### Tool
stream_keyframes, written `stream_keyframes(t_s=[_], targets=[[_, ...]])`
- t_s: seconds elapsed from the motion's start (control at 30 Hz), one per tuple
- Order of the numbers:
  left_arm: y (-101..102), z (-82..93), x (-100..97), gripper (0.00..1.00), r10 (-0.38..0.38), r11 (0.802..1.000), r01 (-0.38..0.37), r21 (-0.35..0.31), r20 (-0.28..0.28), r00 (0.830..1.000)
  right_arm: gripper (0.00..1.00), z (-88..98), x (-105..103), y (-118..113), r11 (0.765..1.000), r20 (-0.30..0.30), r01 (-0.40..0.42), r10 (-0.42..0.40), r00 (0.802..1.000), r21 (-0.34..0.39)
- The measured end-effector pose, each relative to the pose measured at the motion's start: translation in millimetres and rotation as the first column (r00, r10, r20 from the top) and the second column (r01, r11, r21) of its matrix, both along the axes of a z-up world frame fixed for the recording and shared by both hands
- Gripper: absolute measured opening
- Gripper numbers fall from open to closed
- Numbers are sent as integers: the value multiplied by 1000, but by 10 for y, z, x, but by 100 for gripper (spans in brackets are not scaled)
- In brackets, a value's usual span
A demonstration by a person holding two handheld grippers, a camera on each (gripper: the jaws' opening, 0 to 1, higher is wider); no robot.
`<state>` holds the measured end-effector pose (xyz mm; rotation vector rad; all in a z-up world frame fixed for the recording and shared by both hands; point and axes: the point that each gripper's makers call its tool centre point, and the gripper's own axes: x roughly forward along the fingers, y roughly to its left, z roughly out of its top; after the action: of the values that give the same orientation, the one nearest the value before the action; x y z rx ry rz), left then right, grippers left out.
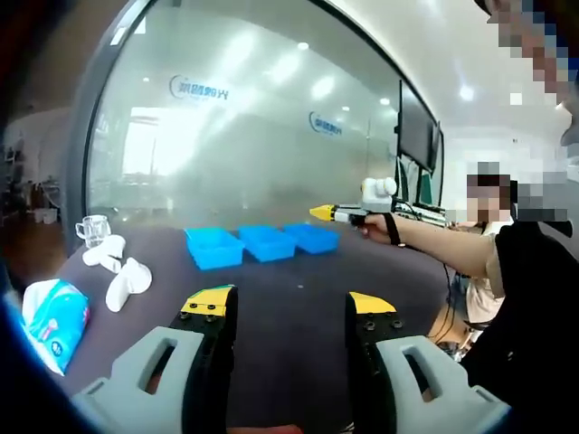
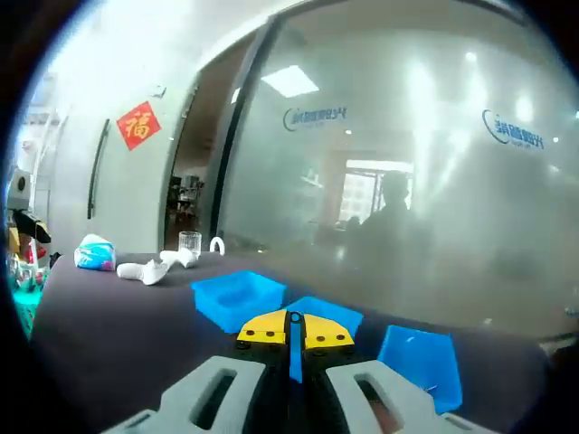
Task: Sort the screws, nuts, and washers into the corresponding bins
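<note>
Hovering my left gripper (image 1: 288,307) low over the dark table top (image 1: 298,271), I am keeping its yellow-tipped jaws spread wide with nothing between them, presumably ready for a pick. Going left to right in the left gripper view: a blue-and-white soft tissue pack (image 1: 52,318) is lying at the near left edge, then white crumpled plastic pieces (image 1: 122,276) and a small clear glass cup (image 1: 92,230) are sitting behind it, pushed aside, I judge, to leave the middle free for work. Three shallow blue plastic bins (image 1: 261,242) are standing side by side across the middle, probably one each for screws, nuts and washers. I cannot make out any screws, nuts or washers on the table or in the bins; they are too small to tell at this range.

My right gripper (image 1: 324,212) is reaching out just beside the rightmost bin. In the right gripper view its jaws are pressed together, tips touching, hanging above the middle bin; whether they are pinching a small part I cannot tell. Judging from that pose, a drop into a bin may be the step in hand.
</note>
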<state>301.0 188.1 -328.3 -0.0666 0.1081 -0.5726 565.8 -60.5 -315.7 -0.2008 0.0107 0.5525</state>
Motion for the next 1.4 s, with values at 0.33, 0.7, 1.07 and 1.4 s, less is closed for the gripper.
stream_keyframes(t_s=[0.33,0.7,1.07,1.4], targets=[[35,26,-19,47,9,1000,-9,1,4,1000,1,-8,468,209,999,-26,36,-37,999,-11],[121,23,-66,47,28,1000,-28,2,6,1000,1,-111,828,353,995,-61,71,-75,995,-64],[158,28,-72,47,36,999,-36,2,6,999,3,-216,818,419,994,-79,73,-80,994,-79],[141,24,-68,47,34,999,-34,4,6,999,28,-284,715,385,996,-113,71,-77,991,-55]])
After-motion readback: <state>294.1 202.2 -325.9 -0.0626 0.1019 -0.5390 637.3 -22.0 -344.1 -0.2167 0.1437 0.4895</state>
